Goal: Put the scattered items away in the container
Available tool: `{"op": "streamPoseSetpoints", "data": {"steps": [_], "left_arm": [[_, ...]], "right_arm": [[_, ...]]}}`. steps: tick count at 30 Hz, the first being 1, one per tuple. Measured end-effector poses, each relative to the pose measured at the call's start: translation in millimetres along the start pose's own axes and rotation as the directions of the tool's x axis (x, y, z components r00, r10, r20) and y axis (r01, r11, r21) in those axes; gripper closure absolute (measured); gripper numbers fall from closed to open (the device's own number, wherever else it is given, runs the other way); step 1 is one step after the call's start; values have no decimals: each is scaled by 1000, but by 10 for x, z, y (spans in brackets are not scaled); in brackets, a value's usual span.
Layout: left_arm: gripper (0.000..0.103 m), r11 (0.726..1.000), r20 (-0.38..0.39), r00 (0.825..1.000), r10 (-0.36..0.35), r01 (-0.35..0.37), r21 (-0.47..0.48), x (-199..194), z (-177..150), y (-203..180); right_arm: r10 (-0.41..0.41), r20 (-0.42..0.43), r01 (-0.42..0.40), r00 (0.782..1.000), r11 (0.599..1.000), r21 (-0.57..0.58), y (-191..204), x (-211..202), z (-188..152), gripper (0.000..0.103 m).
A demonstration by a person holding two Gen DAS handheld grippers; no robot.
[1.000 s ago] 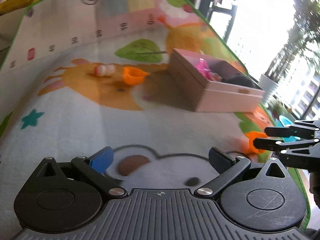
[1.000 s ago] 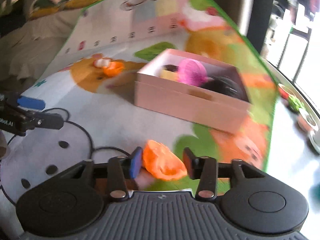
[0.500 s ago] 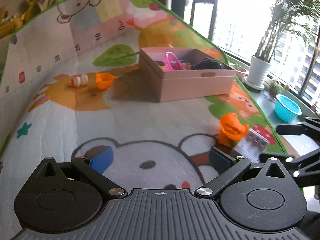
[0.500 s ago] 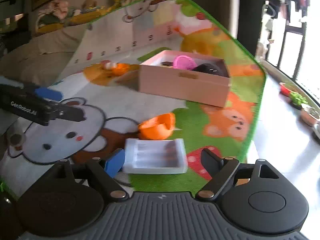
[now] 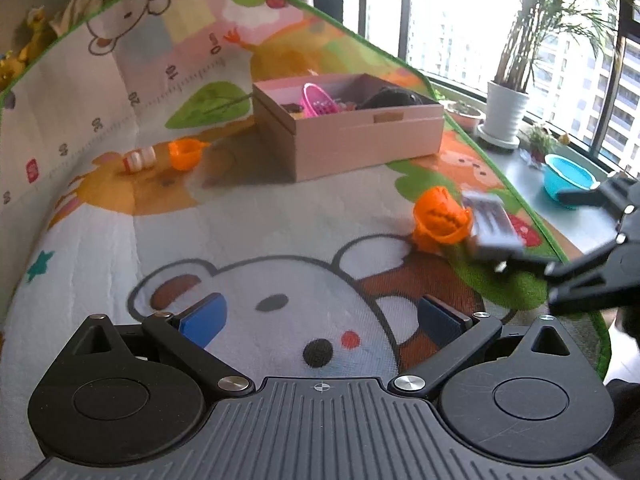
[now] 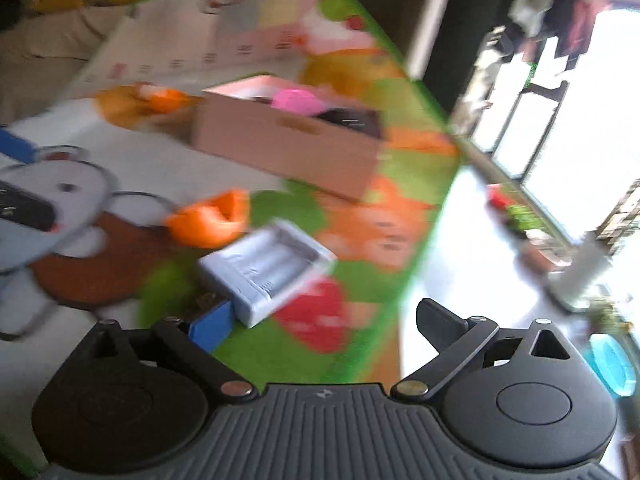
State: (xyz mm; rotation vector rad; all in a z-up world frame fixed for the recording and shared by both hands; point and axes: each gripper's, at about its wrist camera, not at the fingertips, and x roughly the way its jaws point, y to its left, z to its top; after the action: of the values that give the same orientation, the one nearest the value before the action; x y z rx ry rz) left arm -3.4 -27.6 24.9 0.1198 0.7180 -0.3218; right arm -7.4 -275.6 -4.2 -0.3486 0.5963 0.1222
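the left gripper [image 5: 320, 316] hangs over the play mat [image 5: 280, 216] with its jaws spread wide and nothing between them, only the printed bear face showing in the gap. the right gripper [image 6: 316, 324] is also wide open and holds nothing; its view is blurred, but the blue pad of one finger sits just beside the near corner of a white tray [image 6: 268, 268] that lies flat on the green part of the mat, and whether the pad touches it cannot be told. an orange toy [image 5: 440, 220] lies on the mat touching or just beside the tray's far end. the cardboard box [image 5: 360, 140] stands further back on the mat, open at the top, with a pink basket [image 5: 318, 100] and a dark object [image 5: 394, 98] already inside. to the left of the box, well apart from the tray, an orange cup [image 5: 185, 153] and a small white bottle [image 5: 139, 158] lie close together on the mat. beyond the mat's green edge, on the floor near the window, stand a white plant pot [image 5: 502, 114] and a blue bowl [image 5: 568, 172].
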Motion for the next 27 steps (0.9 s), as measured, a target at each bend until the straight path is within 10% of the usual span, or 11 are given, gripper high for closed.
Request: {"op": "streamPoseSetpoints", "data": {"steps": [8,13,21,27], "left_arm": [[0,1000,-40,999,-14,15,20,335,11,-67],[0,994,42,993,-106,104,46,372,69,-121],[0,970,85,972,-219,207,128,641,361,-456],[2,952,65,964,-256,240,187,839,464,-665]], "right_arm": [[179,32,-182,983,972,146,-117,38,65,5],[113,76,-128,991,960,247,-179,226,192,15],[60,42,-73,997,822,565,-590,436,72,9],[78,38,-86,996,824,560,-584,489,67,8]]}}
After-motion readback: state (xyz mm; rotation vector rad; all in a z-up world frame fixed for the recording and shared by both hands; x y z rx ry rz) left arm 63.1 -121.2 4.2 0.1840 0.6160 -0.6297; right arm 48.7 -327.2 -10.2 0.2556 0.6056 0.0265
